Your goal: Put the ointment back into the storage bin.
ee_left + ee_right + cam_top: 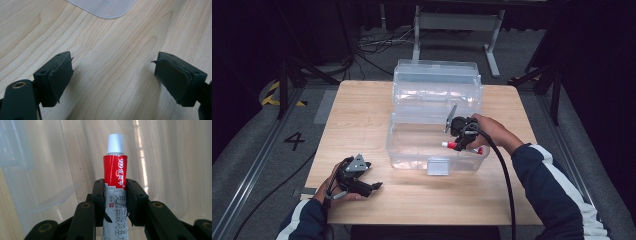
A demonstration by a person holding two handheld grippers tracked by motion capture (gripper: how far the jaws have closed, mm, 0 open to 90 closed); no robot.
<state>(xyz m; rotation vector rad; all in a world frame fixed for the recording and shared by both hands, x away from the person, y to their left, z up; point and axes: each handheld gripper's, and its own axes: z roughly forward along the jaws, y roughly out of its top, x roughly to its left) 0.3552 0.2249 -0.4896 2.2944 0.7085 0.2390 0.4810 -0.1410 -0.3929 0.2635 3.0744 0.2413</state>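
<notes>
The red-and-white tube (115, 182) with its white cap sat clamped between the jaws of the right tool (115, 202), held low inside the clear plastic box (412, 150) near its front wall. The left tool (113, 77) rested on the wooden tabletop (362, 115) just left of the box, jaws spread wide and empty.

Red-and-white tube (115, 187), white cap (115, 143)

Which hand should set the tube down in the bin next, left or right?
Right. The right gripper already clamps the red-and-white tube inside the open clear bin. The left gripper rests open on the table, outside the bin.
</notes>
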